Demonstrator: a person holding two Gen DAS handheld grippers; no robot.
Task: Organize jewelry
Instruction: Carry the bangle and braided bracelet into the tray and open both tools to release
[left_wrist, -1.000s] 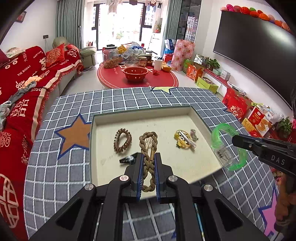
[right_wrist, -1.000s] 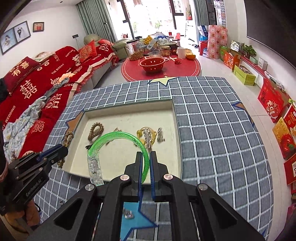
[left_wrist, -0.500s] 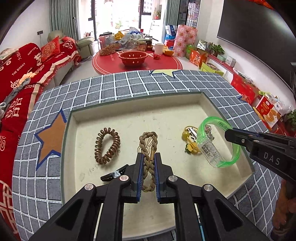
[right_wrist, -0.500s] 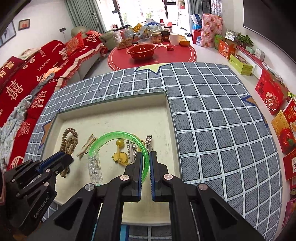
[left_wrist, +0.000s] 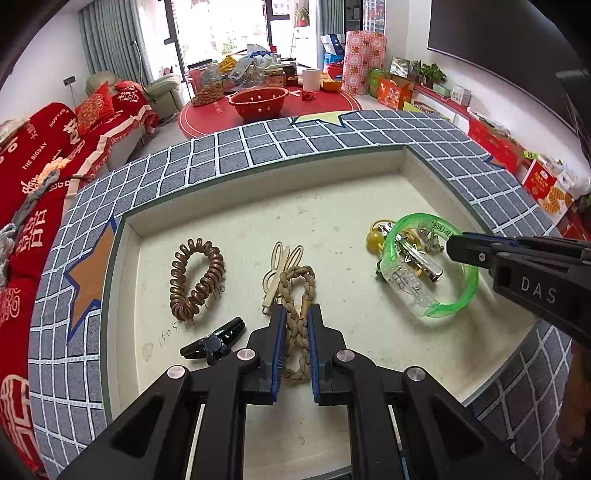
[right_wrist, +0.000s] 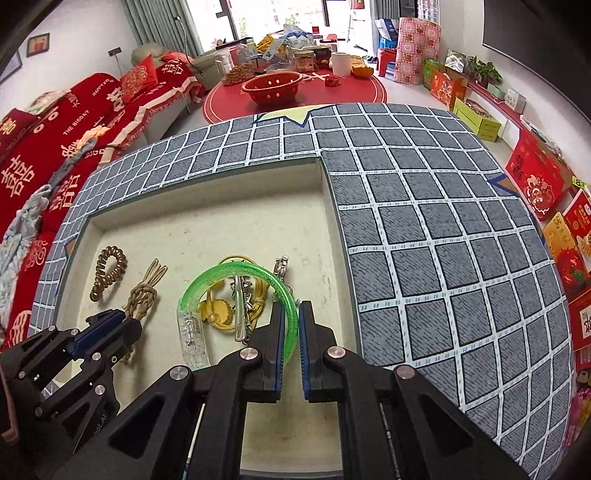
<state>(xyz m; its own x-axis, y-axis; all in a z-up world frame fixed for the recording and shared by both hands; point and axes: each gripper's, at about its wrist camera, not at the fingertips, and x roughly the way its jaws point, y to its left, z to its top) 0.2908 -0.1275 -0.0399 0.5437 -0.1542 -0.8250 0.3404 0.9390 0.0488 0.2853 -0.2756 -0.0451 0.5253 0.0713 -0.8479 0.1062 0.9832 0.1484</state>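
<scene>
Both grippers tilt steeply down over the cream tray (left_wrist: 258, 225) sunk in the checked tabletop (right_wrist: 424, 221). The left gripper (left_wrist: 295, 325) has its jaws pinching a braided rope bracelet (left_wrist: 297, 291) near the tray's middle, beside a brown coil hair tie (left_wrist: 195, 280). At the tray's right, the right gripper (right_wrist: 290, 325) has its jaws pinching a green bangle (right_wrist: 236, 280) over a heap of yellow and silver trinkets (right_wrist: 236, 306).
</scene>
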